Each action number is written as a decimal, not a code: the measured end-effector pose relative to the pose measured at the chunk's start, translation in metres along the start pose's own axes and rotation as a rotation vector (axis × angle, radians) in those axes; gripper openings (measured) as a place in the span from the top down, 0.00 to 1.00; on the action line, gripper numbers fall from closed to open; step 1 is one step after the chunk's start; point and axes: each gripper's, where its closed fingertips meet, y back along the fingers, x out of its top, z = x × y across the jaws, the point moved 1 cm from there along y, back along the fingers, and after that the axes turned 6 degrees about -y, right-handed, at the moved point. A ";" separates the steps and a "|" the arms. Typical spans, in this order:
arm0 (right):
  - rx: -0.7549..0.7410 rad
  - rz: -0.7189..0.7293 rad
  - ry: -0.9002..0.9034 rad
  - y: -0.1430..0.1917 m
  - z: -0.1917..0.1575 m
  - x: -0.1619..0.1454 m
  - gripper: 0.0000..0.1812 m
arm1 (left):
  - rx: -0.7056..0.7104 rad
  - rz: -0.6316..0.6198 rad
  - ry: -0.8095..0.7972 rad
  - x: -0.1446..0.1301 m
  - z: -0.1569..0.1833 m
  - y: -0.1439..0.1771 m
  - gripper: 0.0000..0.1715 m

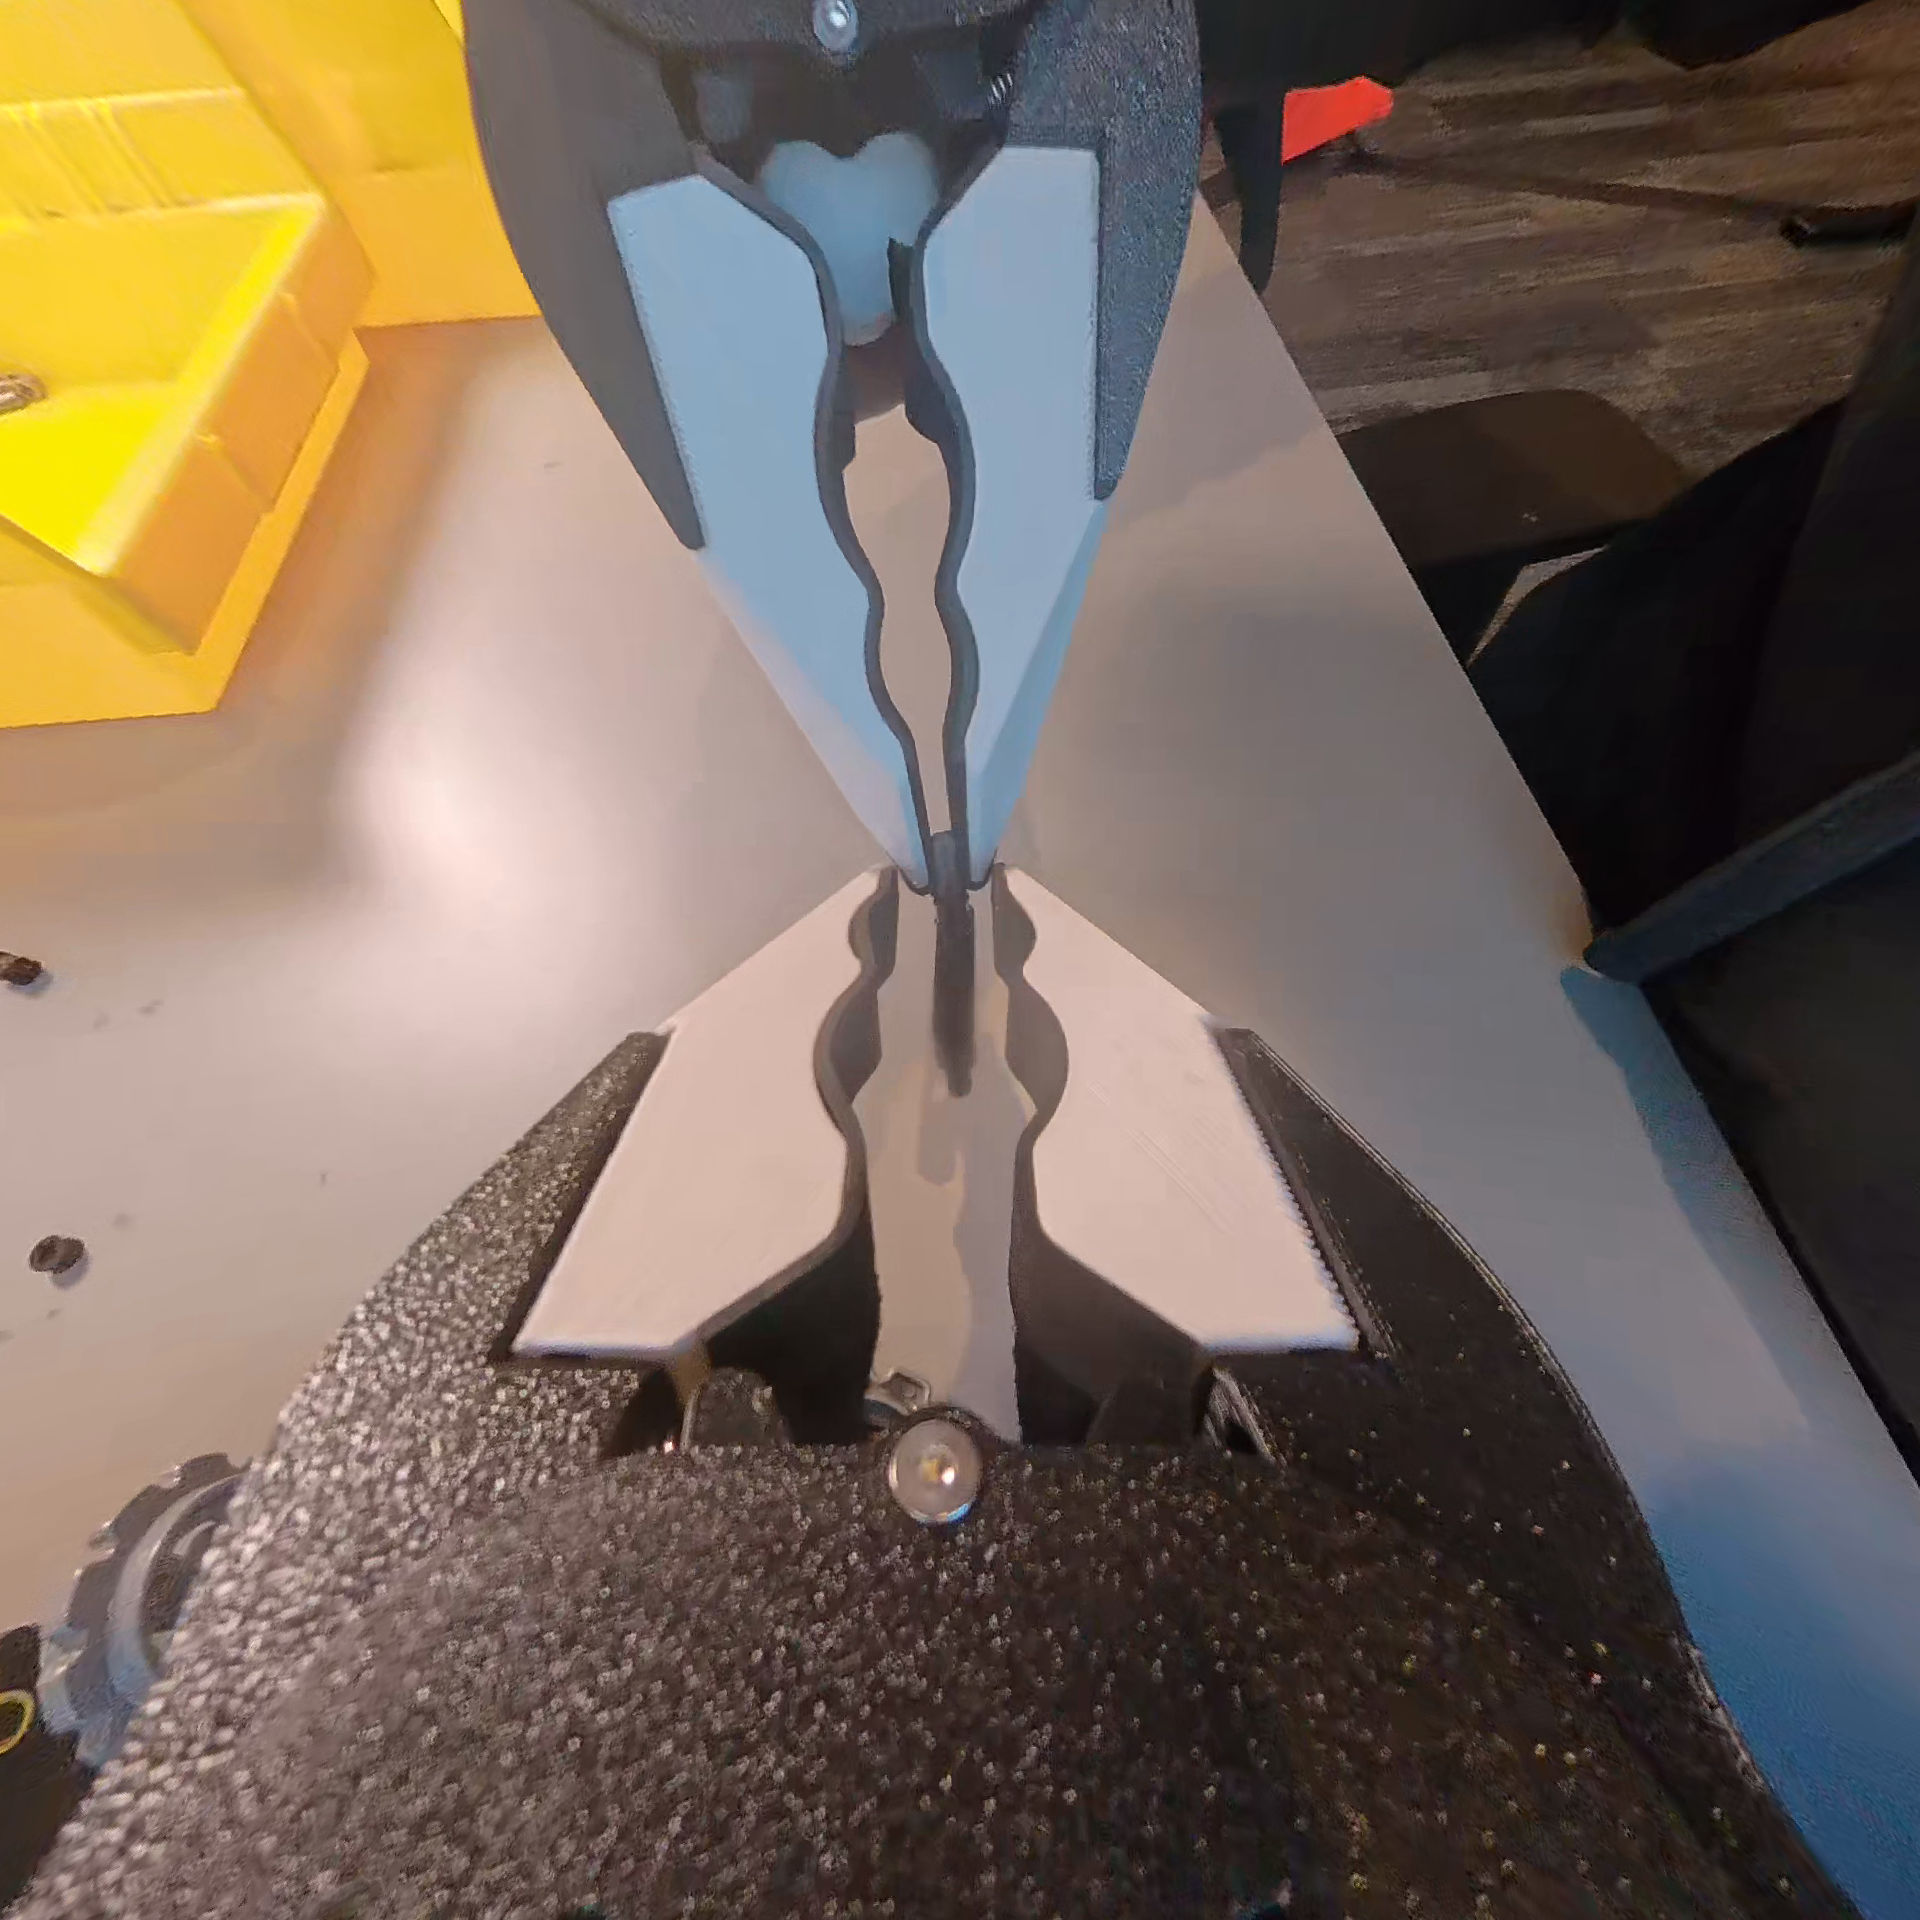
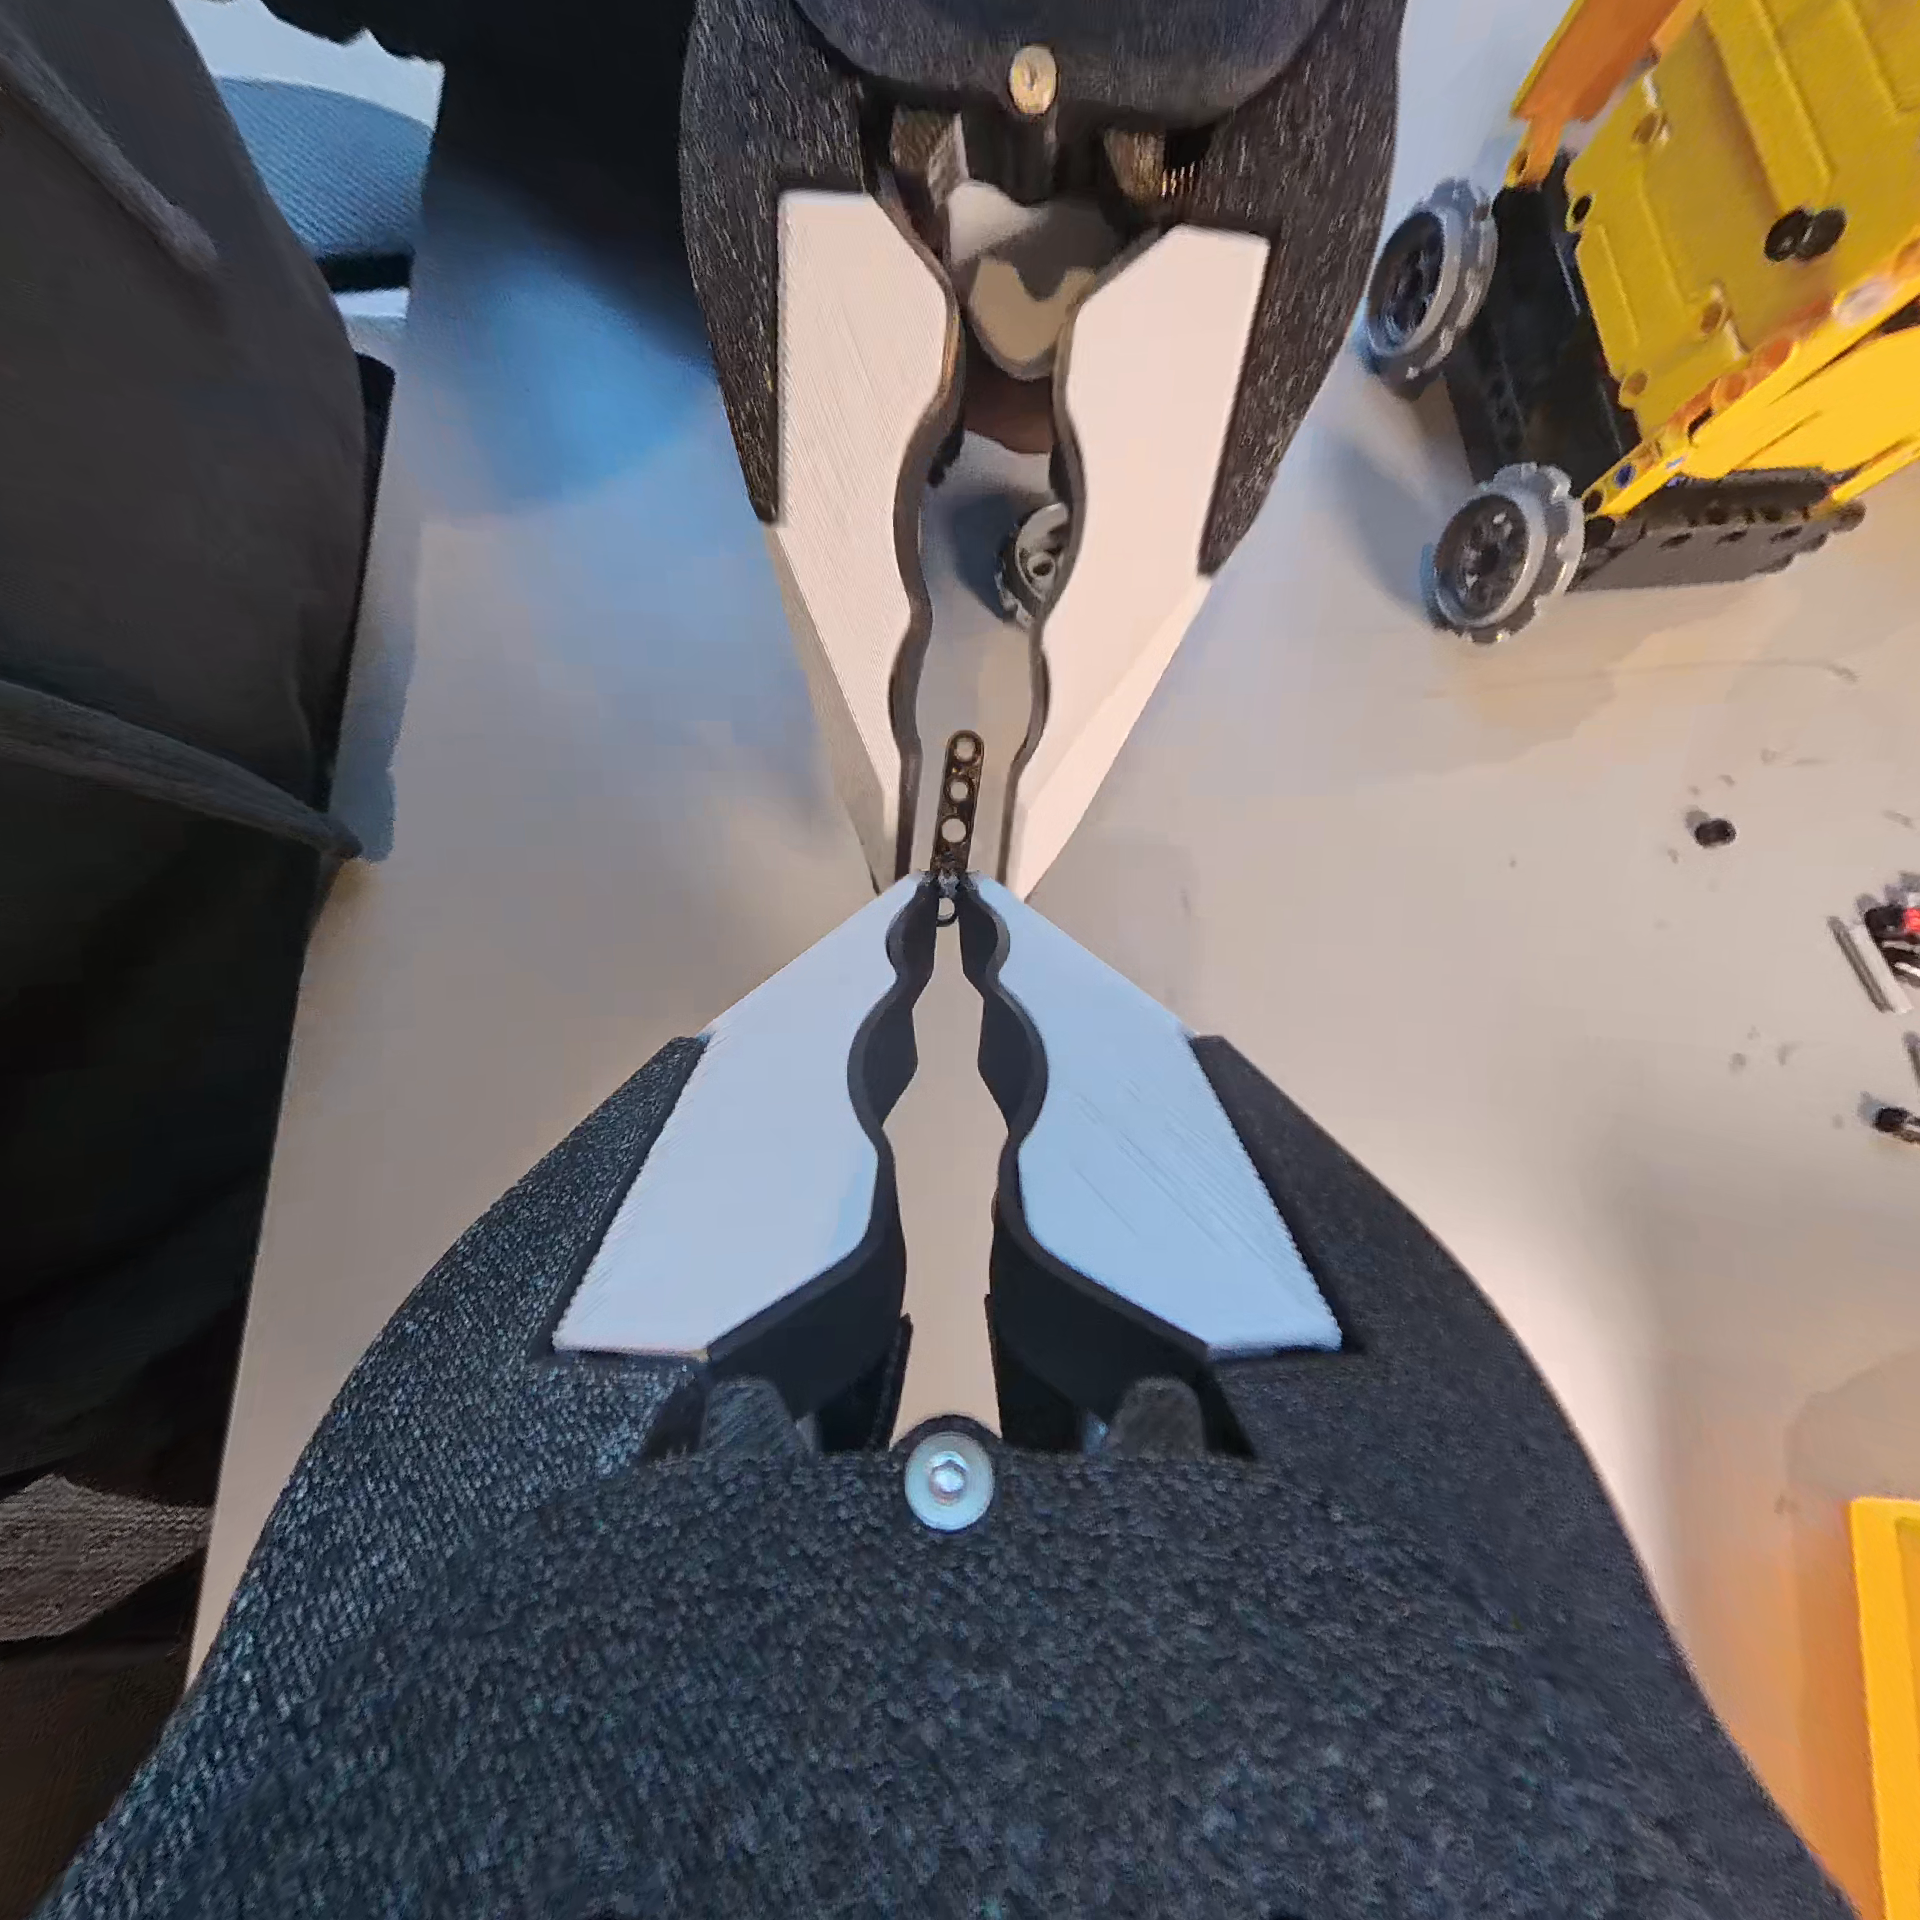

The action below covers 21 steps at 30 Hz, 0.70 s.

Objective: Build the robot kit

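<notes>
My right gripper is shut on one end of a thin black beam with holes, held above the white table. The beam points away towards my left gripper, which faces it tip to tip. In the left wrist view my left gripper is open, with its two fingers on either side of the beam and a gap on each side. The right gripper comes in from the top of that view, its tips pinched together on the beam.
A yellow toy truck with grey wheels stands at the back right. A loose grey wheel lies behind the left gripper. Yellow bins stand at the left. Small black parts are scattered about. The table's edge borders a dark chair. The tips of both grippers are at nearly the same place.
</notes>
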 end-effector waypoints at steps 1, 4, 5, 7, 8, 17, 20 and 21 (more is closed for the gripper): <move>-0.003 -0.004 0.012 0.000 0.000 0.001 0.98 | 0.001 0.003 0.005 0.000 0.000 0.000 0.91; -0.002 0.007 0.026 0.002 -0.001 0.003 0.98 | -0.001 0.012 0.020 0.002 0.001 0.002 0.92; -0.003 0.012 0.025 0.002 -0.001 0.004 0.98 | -0.003 0.018 0.030 0.003 0.000 0.003 0.92; 0.002 0.012 0.028 0.003 -0.002 0.004 0.98 | -0.016 0.028 0.052 0.003 0.001 0.004 0.92; 0.000 0.008 0.034 0.003 -0.002 0.005 0.98 | -0.016 0.030 0.055 0.003 0.002 0.004 0.92; -0.004 0.032 0.023 0.006 -0.002 0.006 0.98 | -0.016 0.063 0.083 0.005 0.000 0.009 0.96; -0.006 0.031 0.025 0.006 -0.002 0.005 0.98 | -0.020 0.060 0.078 0.004 0.002 0.008 0.98; -0.005 0.030 0.024 0.005 -0.002 0.005 0.98 | -0.018 0.056 0.072 0.004 0.002 0.008 0.98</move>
